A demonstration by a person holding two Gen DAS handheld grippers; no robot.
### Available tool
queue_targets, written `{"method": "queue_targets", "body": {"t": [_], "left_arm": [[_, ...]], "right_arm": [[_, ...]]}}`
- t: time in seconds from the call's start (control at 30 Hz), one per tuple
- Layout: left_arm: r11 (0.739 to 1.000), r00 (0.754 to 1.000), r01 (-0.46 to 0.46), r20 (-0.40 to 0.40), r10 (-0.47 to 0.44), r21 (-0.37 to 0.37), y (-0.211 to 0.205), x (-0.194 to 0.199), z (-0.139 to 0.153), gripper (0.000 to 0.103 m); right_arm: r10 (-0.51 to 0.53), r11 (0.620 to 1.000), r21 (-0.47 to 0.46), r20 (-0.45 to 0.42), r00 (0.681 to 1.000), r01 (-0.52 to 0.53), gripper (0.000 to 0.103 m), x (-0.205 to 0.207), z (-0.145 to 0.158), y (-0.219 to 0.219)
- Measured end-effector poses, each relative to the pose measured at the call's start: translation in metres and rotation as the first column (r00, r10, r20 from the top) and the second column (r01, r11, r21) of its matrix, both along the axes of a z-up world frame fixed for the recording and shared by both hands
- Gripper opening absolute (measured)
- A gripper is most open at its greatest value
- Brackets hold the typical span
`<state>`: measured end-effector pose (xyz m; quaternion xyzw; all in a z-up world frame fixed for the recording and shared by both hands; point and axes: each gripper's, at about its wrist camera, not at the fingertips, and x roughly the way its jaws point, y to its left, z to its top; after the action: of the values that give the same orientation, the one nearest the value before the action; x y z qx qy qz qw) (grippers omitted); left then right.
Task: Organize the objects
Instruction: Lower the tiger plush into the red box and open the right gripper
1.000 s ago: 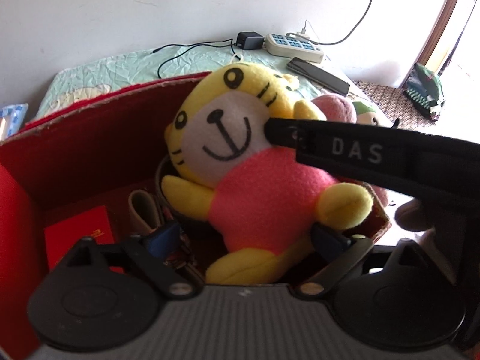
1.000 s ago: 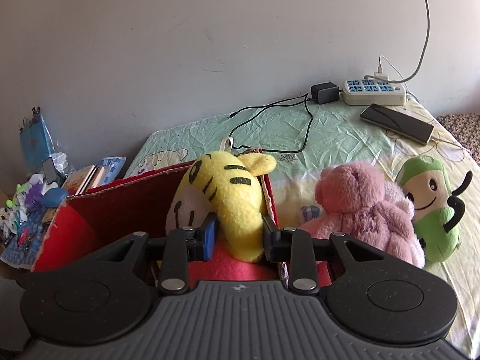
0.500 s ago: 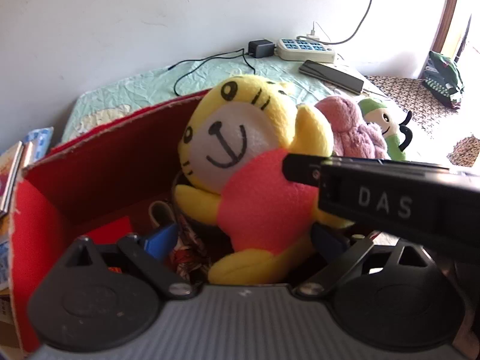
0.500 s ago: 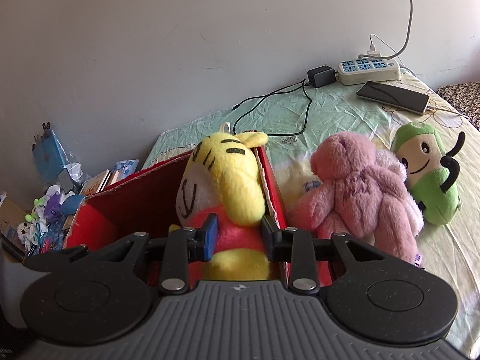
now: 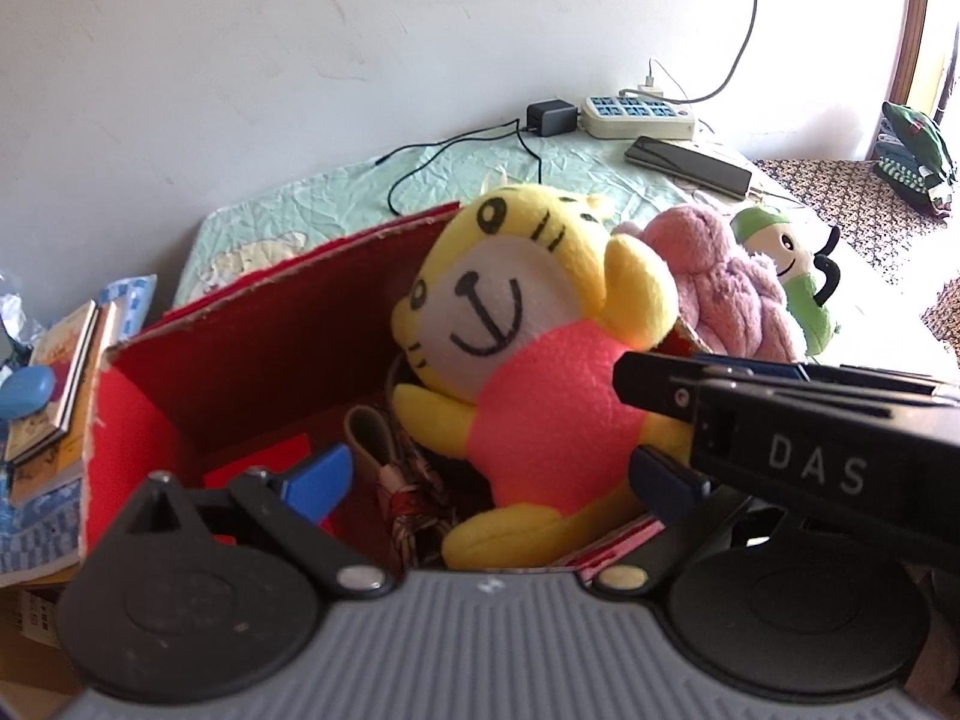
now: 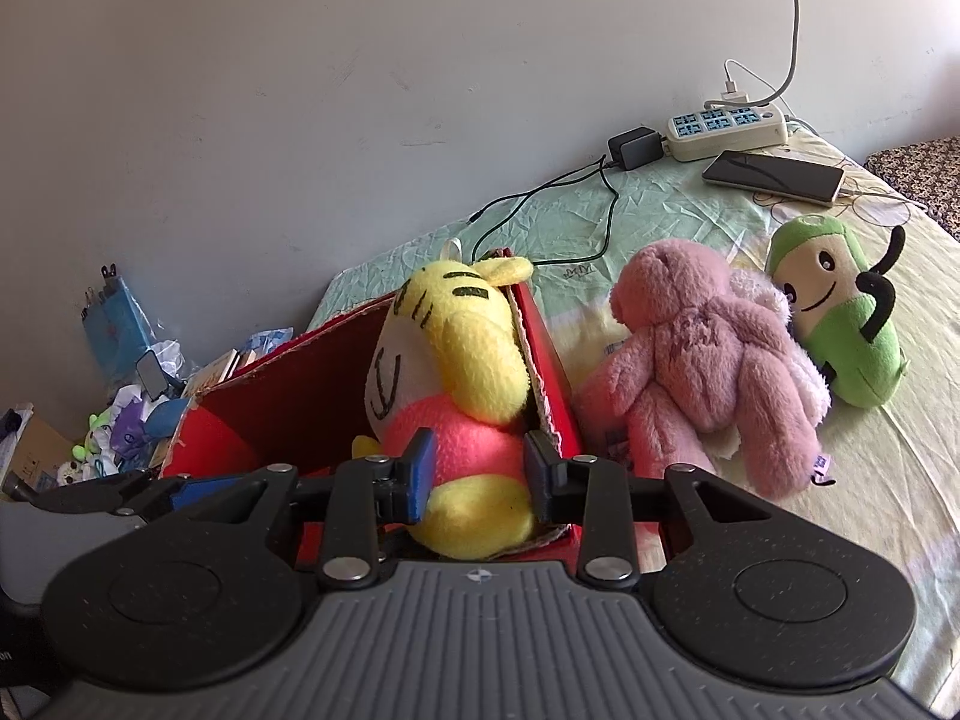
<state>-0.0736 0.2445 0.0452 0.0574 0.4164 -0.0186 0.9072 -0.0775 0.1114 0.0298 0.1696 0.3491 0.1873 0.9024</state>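
Note:
A yellow tiger plush (image 5: pixel 528 372) in a pink shirt sits upright inside the red cardboard box (image 5: pixel 270 348), leaning on the box's right wall. My left gripper (image 5: pixel 489 480) hovers over the box's near edge. Its jaws are wide and still opening, with the plush's legs between the blue pads, untouched. My right gripper (image 6: pixel 477 474) is narrow and opening; the plush (image 6: pixel 456 396) lies between its pads, which do not visibly press on it. In the left wrist view the right gripper (image 5: pixel 630 375) reaches in from the right, at the plush's side.
A pink plush (image 6: pixel 708 360) and a green plush (image 6: pixel 840 330) lie on the bed right of the box. A power strip (image 6: pixel 726 126), charger, cables and a phone (image 6: pixel 774 177) are by the wall. Books (image 5: pixel 54 378) and clutter sit left. A folded umbrella (image 5: pixel 408 480) lies in the box.
Both grippers have drawn back from the box. The right gripper's tips slid from the plush's face down to its side and its jaws widened. The plush stays in the box.

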Motion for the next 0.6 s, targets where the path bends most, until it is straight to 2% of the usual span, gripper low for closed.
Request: {"method": "queue_targets", "body": {"t": [0.33,0.6], "left_arm": [[0.996,0.997,-0.069,0.036,0.067,0.062,-0.004,-0.011,0.012,0.1],[0.976,0.978,-0.202,0.065,0.197,0.079,-0.006,-0.021,0.03,0.1]], "right_arm": [[0.037,0.998,0.049,0.019,0.999,-0.038,0.035,-0.008,0.005,-0.01],[0.134,0.987,0.089,0.032,0.99,-0.136,0.035,-0.001,0.012,-0.023]]}}
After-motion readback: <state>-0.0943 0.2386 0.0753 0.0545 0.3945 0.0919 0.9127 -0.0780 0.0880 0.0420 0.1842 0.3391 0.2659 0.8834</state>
